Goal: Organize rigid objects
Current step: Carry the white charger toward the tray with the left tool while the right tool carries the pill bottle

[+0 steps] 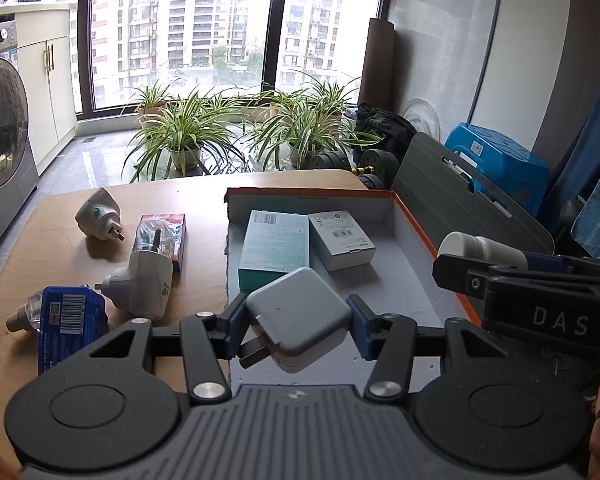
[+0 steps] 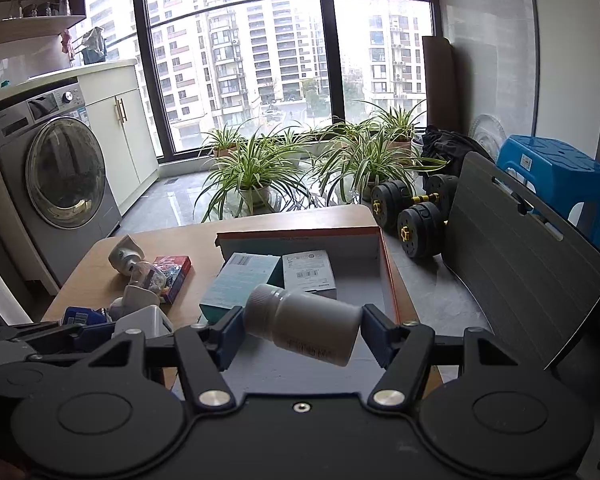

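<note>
A: so the box [image 1: 416, 226] has an orange rim and a pale grey inside, with a teal carton [image 1: 274, 246] and a white carton [image 1: 342, 240] in it.

B: yep. Tan wood tabletop [image 1: 60, 248]; blue barcoded packet [image 1: 70, 320] at 8 o'clock, red packet [image 1: 176, 236] at 10. Both the charger [image 1: 300, 316] and the bottle [image 2: 304, 326] are plain white.

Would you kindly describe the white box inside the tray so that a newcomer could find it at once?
Start at the wooden table and find the orange-rimmed cardboard tray on its right half. Two boxes lie side by side at the tray's far end. The white box is the right-hand one, smaller than the teal box beside it, with small printed labels on top.
</note>
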Tool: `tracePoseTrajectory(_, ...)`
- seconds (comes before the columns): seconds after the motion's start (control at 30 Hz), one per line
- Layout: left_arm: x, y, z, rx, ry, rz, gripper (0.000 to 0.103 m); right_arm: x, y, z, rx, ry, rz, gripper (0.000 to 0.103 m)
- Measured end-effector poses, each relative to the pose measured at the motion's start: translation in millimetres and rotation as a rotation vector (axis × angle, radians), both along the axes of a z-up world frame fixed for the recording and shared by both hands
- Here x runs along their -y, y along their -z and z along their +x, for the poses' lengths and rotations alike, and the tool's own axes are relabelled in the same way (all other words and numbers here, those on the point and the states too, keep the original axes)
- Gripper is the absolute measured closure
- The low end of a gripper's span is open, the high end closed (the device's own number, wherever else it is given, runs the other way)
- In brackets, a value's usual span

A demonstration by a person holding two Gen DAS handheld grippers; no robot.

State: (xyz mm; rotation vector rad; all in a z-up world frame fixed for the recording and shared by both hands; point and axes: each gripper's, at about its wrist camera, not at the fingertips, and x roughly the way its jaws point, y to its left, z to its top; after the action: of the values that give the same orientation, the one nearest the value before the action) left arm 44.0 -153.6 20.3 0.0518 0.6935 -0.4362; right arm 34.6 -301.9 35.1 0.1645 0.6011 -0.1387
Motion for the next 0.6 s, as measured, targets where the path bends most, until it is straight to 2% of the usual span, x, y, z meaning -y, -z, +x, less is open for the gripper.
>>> tracePoseTrajectory(0.6, -0.4, 6.2, -1.9, -0.010, 0.000, -0.002, 0.050, -6.5, 4.5, 6.1, -0.014, -0.016, -0.002, 0.027)
